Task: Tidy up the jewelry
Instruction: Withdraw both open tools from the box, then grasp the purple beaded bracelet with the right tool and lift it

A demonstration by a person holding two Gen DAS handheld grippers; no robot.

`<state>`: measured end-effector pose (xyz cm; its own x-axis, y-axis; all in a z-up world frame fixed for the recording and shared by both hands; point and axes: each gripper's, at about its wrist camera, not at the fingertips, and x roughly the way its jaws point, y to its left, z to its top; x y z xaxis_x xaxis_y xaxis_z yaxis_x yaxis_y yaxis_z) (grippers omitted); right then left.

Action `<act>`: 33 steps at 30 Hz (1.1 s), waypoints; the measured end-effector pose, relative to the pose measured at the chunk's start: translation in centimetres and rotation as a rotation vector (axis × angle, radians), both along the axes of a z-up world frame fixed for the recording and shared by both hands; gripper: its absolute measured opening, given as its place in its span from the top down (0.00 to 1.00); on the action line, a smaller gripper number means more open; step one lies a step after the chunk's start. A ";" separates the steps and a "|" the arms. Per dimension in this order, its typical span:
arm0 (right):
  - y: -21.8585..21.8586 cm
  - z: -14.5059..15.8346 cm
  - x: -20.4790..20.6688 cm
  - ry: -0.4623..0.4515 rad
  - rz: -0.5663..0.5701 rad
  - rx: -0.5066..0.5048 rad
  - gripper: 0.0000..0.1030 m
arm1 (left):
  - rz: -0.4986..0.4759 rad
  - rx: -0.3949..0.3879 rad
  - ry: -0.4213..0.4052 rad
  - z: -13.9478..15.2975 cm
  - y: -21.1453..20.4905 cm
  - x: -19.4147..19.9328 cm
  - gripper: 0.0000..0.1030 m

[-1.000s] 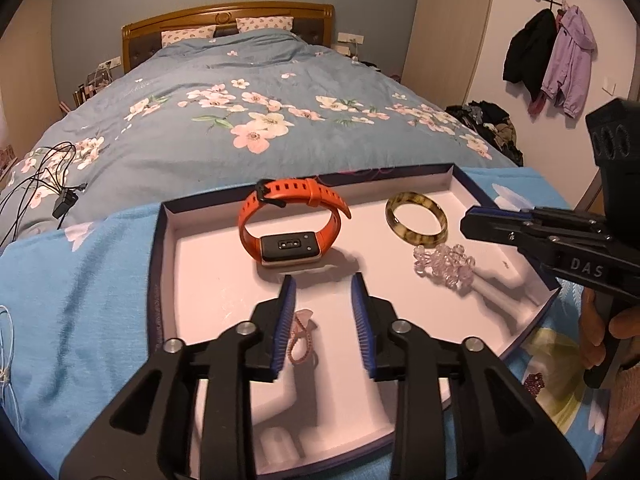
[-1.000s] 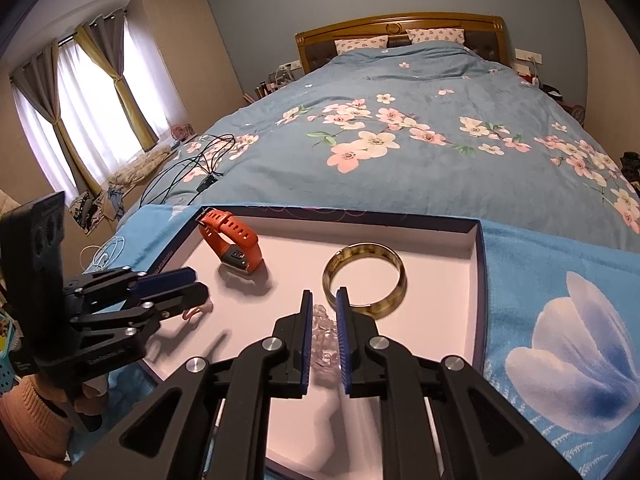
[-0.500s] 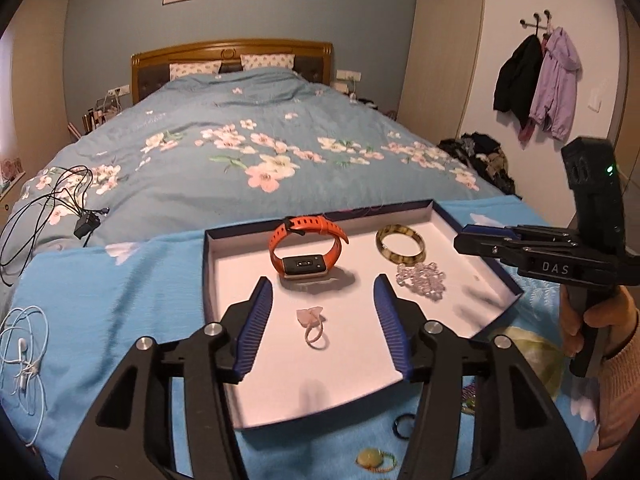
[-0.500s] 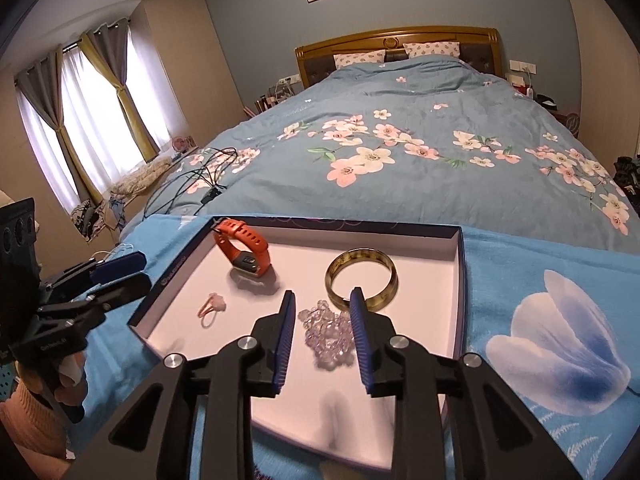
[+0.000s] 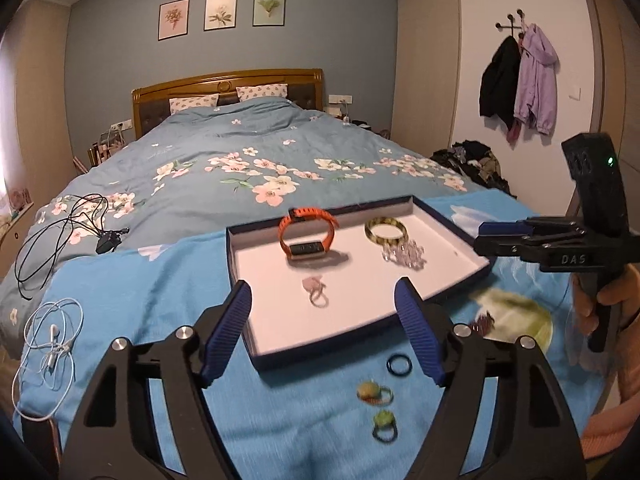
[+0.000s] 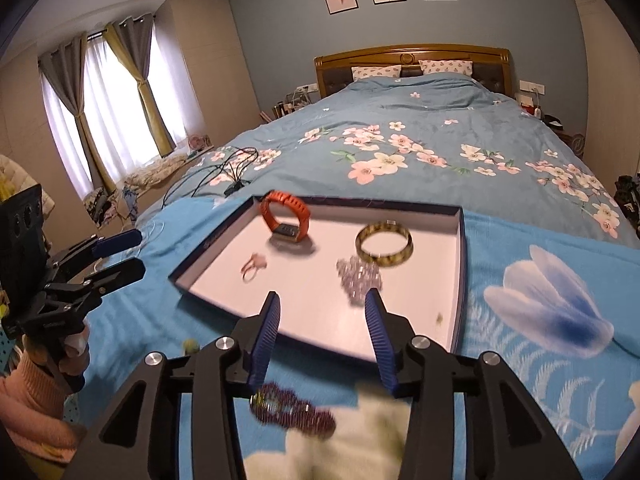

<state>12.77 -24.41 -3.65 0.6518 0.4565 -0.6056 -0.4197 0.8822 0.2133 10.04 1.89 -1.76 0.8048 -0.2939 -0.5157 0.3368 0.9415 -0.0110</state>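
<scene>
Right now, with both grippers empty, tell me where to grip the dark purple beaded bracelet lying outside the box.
I would have the right gripper come straight down on the purple beaded bracelet. It lies flat on the blue cloth, nearer than the box, so pinch across one side of the bead strand, one finger inside the loop if it has space.

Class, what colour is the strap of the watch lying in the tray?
Orange. The watch shows best in the left wrist view, standing in the tray.
</scene>
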 end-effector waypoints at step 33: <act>1.0 -3.5 -3.1 0.114 0.039 -0.047 0.95 | -0.061 -0.006 0.119 -4.1 -1.3 -2.6 0.29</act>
